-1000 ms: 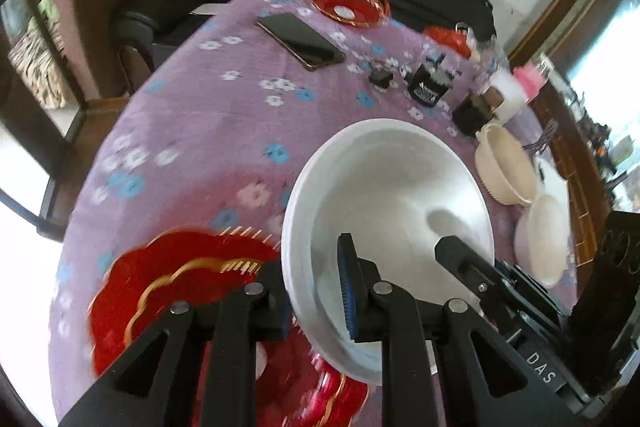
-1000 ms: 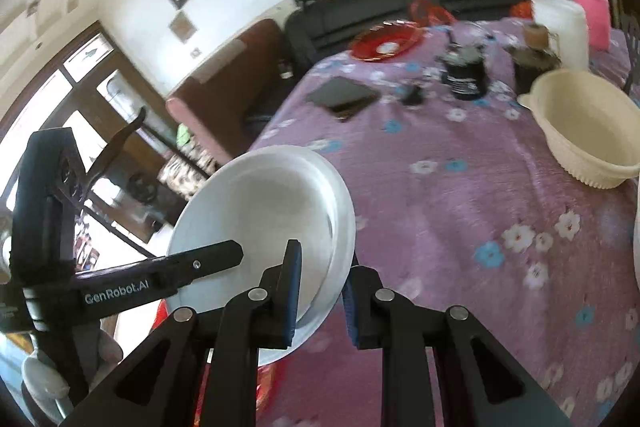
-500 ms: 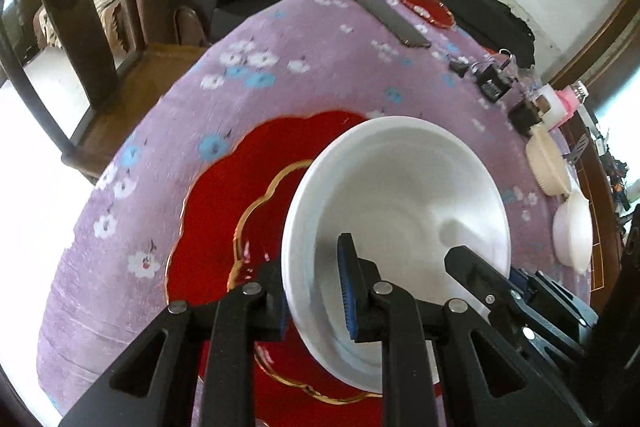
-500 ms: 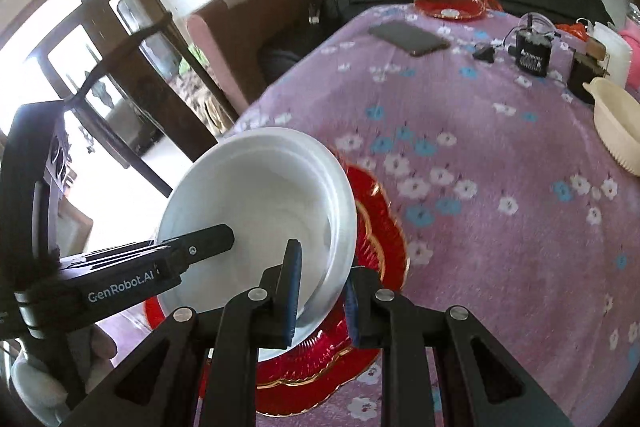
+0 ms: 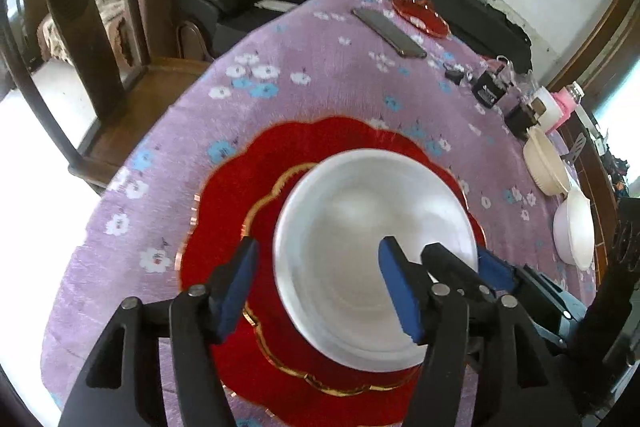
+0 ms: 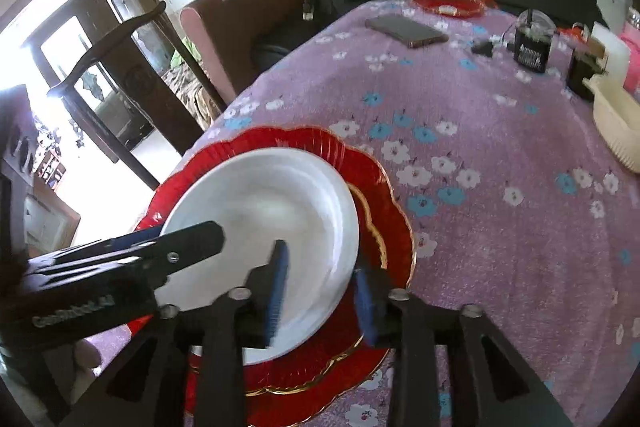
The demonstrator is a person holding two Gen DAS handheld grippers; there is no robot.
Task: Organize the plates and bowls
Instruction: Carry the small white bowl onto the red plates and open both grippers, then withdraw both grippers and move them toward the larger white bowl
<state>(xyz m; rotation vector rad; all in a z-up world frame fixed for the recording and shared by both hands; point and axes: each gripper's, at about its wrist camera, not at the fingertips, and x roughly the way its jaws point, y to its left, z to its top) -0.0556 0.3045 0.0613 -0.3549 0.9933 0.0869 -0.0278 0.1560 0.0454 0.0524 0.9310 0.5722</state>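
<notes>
So the deep white ceramic plate looks set down on the big scalloped red plate with gold trim, one stack done by my guess. The cream ribbed bowl and plain white bowl, off past the left gripper's right finger, are left to sort. Left gripper is spread wide, right gripper parted too, both straddling the white plate's near rim without pinching it.

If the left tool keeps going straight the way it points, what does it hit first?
Most likely the white plate: the left tool is open, its fingers straddling the near rim. The plate sits on the red scalloped plate. Depth is uncertain.
</notes>
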